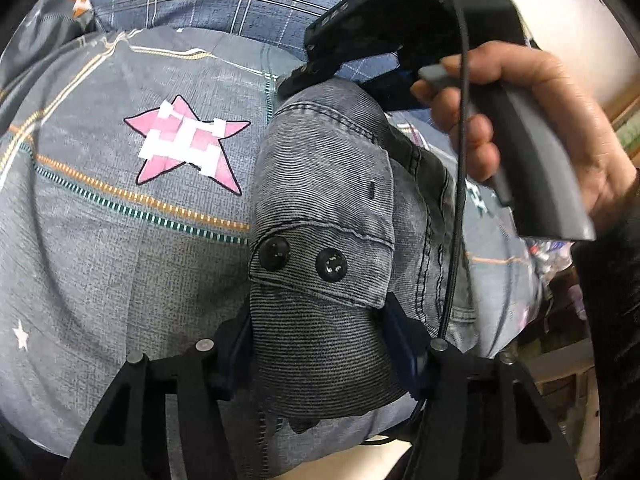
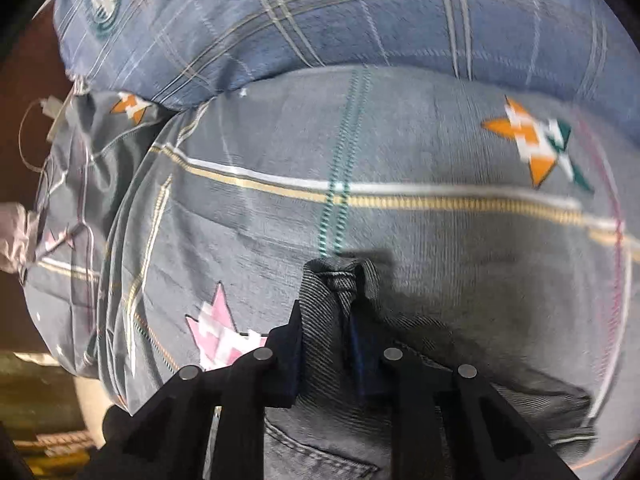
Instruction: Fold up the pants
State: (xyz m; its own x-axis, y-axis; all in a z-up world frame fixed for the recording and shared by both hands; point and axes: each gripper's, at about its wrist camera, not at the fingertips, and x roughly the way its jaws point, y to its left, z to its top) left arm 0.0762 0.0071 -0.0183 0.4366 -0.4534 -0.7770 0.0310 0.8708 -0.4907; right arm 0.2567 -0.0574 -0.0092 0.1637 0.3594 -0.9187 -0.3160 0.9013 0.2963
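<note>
Left gripper (image 1: 320,354) at 6 o'clock of the left wrist view: we see both fingers clamped on a thick bunch of the grey denim pants (image 1: 324,216), fabric filling the gap between the pads. Two black buttons (image 1: 274,253) sit side by side on the waistband flap just above that grip. Pants run up from there toward 12 o'clock, where the right gripper (image 1: 296,80) pinches the far end; we also see the person's right hand (image 1: 540,128) around its grey handle at 2 o'clock, with a black cable (image 1: 460,160) hanging down past it.

Right wrist view: right gripper (image 2: 326,340) at 6 o'clock, fingers closed narrow on a folded seam edge of the pants (image 2: 332,284); more denim with a stitched pocket spreads below toward 5 o'clock. The view is slightly blurred.

Pants are over the grey bedsheet (image 1: 120,260) printed with stripes; we cannot tell how much of them rests on it. Pink star (image 1: 188,144) at 10 o'clock of the pants in the left view, orange star (image 2: 532,140) at 2 o'clock in the right view. Blue plaid pillow (image 2: 320,12) at 12 o'clock in both.
</note>
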